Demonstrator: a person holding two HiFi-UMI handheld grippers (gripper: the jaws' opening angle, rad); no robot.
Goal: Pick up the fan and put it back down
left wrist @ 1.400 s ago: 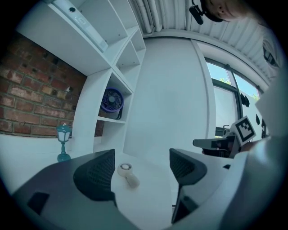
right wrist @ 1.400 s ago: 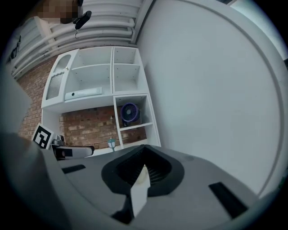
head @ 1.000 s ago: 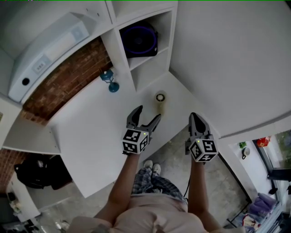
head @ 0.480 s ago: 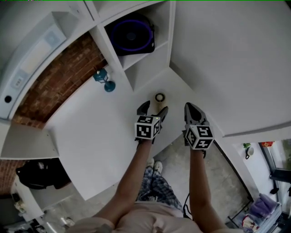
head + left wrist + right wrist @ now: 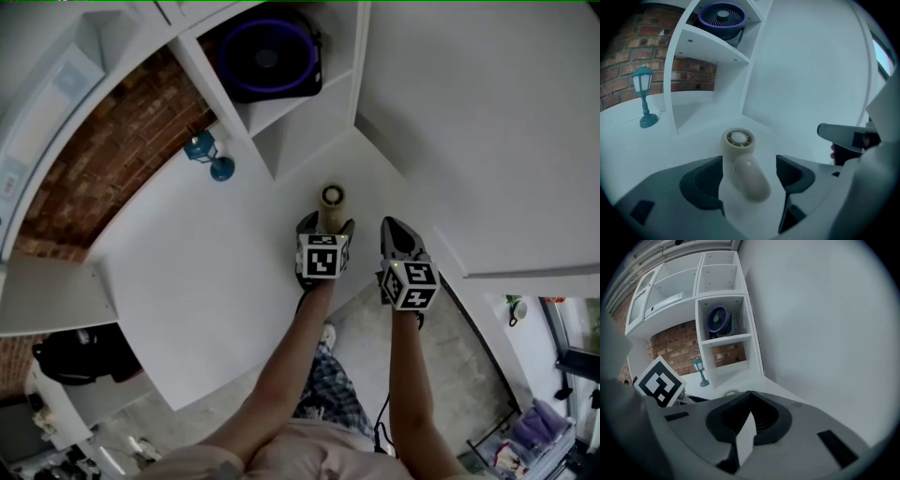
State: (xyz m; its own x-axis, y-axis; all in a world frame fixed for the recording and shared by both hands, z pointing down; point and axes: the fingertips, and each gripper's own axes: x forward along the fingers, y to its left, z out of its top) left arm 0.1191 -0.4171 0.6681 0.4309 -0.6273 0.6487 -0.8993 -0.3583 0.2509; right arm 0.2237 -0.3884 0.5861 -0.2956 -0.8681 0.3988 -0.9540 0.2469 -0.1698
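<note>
A small cream hand-held fan (image 5: 331,199) lies on the white table (image 5: 206,272), its round head pointing toward the shelves. My left gripper (image 5: 324,225) is open with one jaw on each side of the fan's handle (image 5: 749,174). The left pad sits close to the handle and a gap shows at the right pad. My right gripper (image 5: 397,231) hovers just right of the left one, shut with nothing in it (image 5: 749,400). The little fan's head (image 5: 730,393) peeks over its jaws.
A large dark purple fan (image 5: 267,56) stands in an upper cubby of the white shelf unit (image 5: 349,89). A teal lantern figurine (image 5: 208,155) stands on the table by the brick wall. A white wall closes the right side. The table's front edge runs under my forearms.
My left gripper has moved forward and to the right until its jaws straddle the small fan's handle. The right gripper has crept forward slightly, still shut.
</note>
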